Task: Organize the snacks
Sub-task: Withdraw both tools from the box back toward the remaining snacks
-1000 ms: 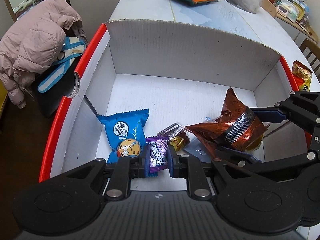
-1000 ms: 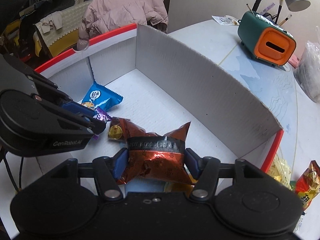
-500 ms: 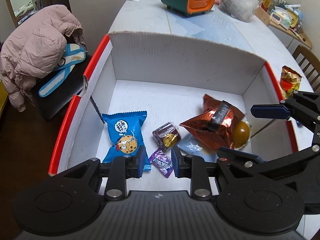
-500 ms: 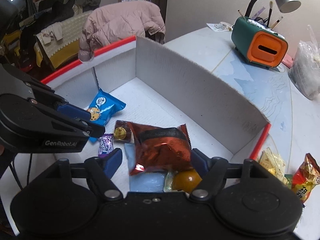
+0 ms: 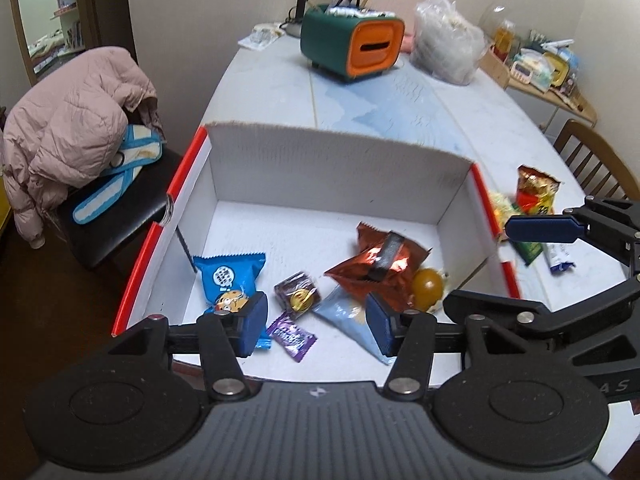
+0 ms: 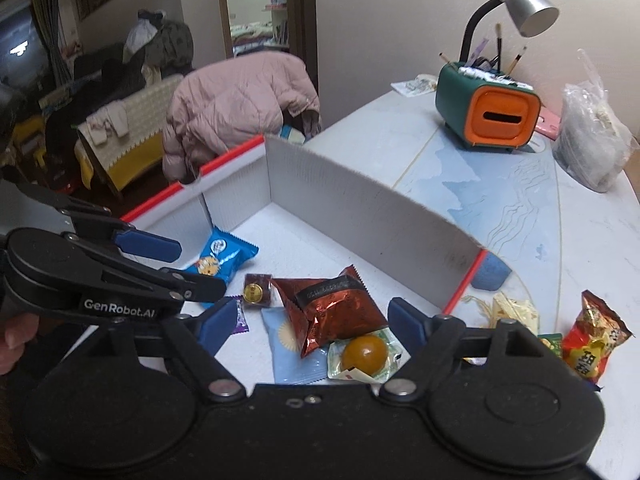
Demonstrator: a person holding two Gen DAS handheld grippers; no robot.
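A white cardboard box [image 5: 332,164] with red rims holds several snacks: a blue cookie packet [image 5: 228,278], a purple candy [image 5: 292,336], a dark chocolate with a gold seal [image 5: 298,296], a light blue packet [image 5: 348,320], a copper foil bag [image 5: 380,268] and an amber ball sweet [image 5: 428,284]. My left gripper [image 5: 316,326] is open and empty above the box's near edge. My right gripper [image 6: 308,324] is open and empty above the copper bag [image 6: 340,312]. More snacks lie outside the box on the right, among them a red-yellow bag [image 6: 592,340].
A green and orange organiser [image 5: 352,48] with a desk lamp [image 6: 520,12] and a plastic bag [image 5: 444,48] stand at the table's far end. A chair with a pink jacket [image 5: 68,128] is left of the box. A wooden chair [image 5: 592,160] is at right.
My left gripper let go of the purple candy and my right gripper let go of the copper bag. Both opened wide and pulled up and back from the box.
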